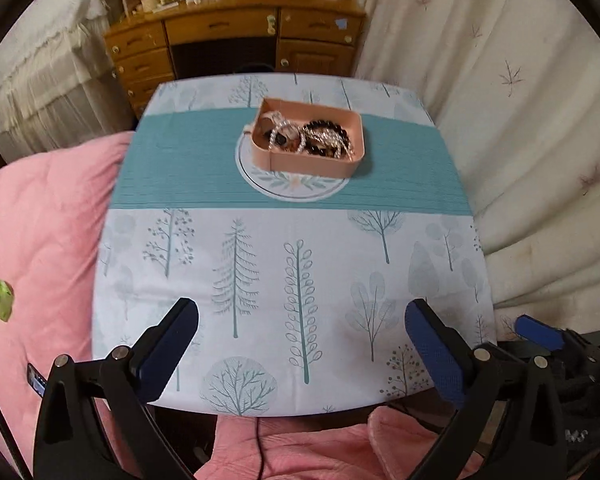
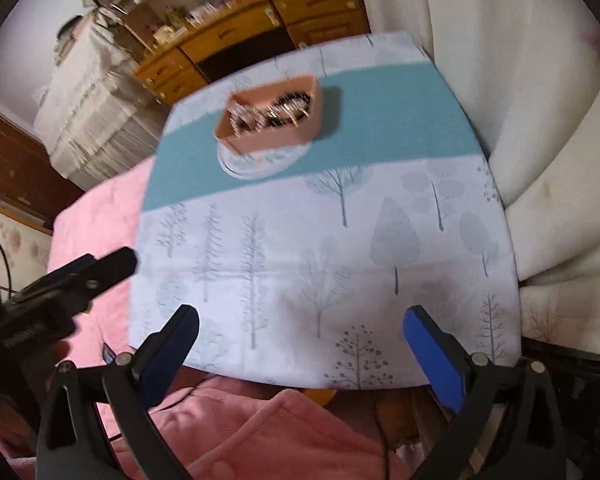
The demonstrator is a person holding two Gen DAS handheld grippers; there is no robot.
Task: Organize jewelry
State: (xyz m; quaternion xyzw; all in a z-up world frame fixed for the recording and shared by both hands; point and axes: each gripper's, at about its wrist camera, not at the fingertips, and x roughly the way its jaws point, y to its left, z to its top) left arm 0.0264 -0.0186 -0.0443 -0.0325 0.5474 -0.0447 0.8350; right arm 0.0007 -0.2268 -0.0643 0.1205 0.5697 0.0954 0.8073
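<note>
The counter (image 1: pixel 292 280) carries a pale cloth printed with trees and crossed by 1 teal band (image 1: pixel 180 168). On that band, toward the far edge, a pink jewelry box (image 1: pixel 312 160) sits partly on a round white printed emblem (image 1: pixel 296 186). Inside the box lie a pearl bracelet (image 1: pixel 286 136) and a dark bead bracelet (image 1: pixel 328 136), touching.

Left gripper (image 1: pixel 300 350): jaws wide, holding nothing, above the near edge. Right gripper (image 2: pixel 300 354): jaws wide, holding nothing; its view is blurred.

A pink quilt (image 1: pixel 40 240) lies left of the counter, a cream curtain (image 1: pixel 520 100) hangs right, and a wooden dresser (image 1: pixel 236 40) stands behind.
</note>
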